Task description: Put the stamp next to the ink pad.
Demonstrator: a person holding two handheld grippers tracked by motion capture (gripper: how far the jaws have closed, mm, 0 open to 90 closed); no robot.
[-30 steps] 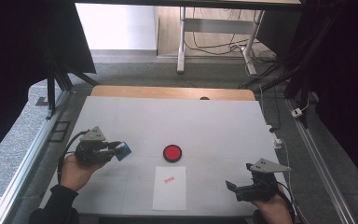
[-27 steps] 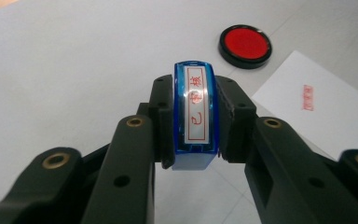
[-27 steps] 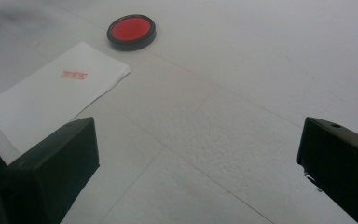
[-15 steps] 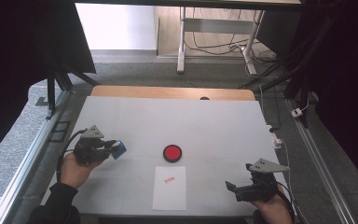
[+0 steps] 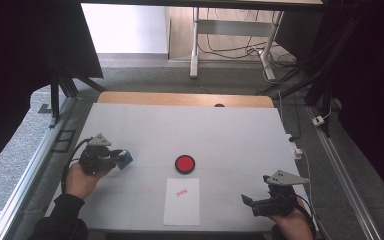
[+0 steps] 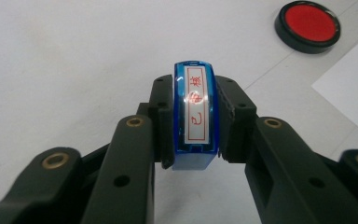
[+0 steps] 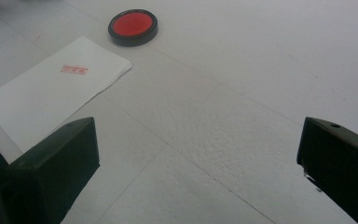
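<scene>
1. Our left gripper (image 5: 121, 159) is clamped on a small blue plastic stamp with a white label and red characters (image 6: 194, 114), at the left of the high view.
2. Since a second ago this gripper has shifted slightly left and lower, away from the round red ink pad in its black case (image 5: 185, 163).
3. The white paper sheet (image 5: 182, 201) at lower centre already bears a red imprint (image 5: 181, 192); we judge the stamping done and the stamp on its way to be set down on the white surface (image 5: 190, 130).
4. Our right gripper (image 5: 250, 203) rests at lower right, jaws wide apart around nothing, unmoved.
</scene>
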